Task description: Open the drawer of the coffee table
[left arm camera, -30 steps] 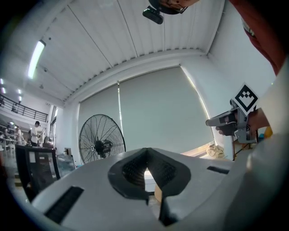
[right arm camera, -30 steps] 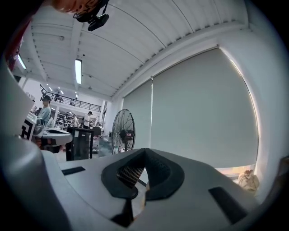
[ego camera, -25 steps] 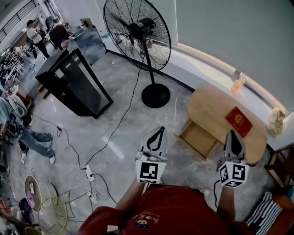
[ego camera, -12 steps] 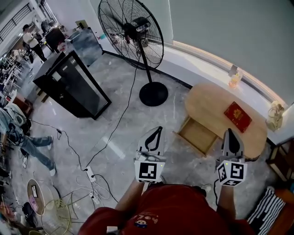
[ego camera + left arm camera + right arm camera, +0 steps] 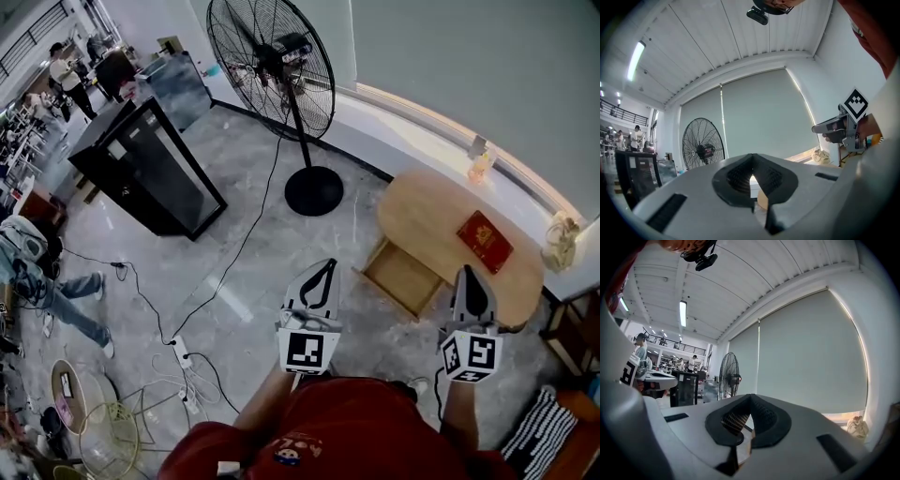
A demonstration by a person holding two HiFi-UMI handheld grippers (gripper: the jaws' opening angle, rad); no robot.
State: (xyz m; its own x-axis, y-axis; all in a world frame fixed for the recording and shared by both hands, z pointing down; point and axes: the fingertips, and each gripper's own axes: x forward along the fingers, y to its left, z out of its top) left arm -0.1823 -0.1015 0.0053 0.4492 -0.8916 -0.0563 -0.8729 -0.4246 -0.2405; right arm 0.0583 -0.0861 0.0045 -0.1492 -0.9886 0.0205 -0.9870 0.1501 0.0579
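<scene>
Left tongs: the left gripper had its jaws pressed together with nothing between them and pointed level.
Right tongs: the right gripper was likewise closed tip to tip, empty and pointing level.
Task's thing: the drawer stood pulled out of the coffee table, its bare wooden bottom open to view.
Table axis: the oval top ran long from upper left to lower right in the head view, with a red book lying toward its right end.
Drawer axis: it crossed the table's long axis, and the open box projected from the table's near side toward the lower left.
Direction from tongs: the drawer lay ahead of and below both grippers, between them in the head view. Neither gripper touched it.
Nearer hand: I judged it the right. That gripper overlapped the table's near edge in the head view, while the left one hung over bare floor on the side of the fan.
Status (judgement): the drawer already appeared open, so little of the task seemed left.
Next move (judgement): any further pull would run along the drawer's own axis, away from the table.
</scene>
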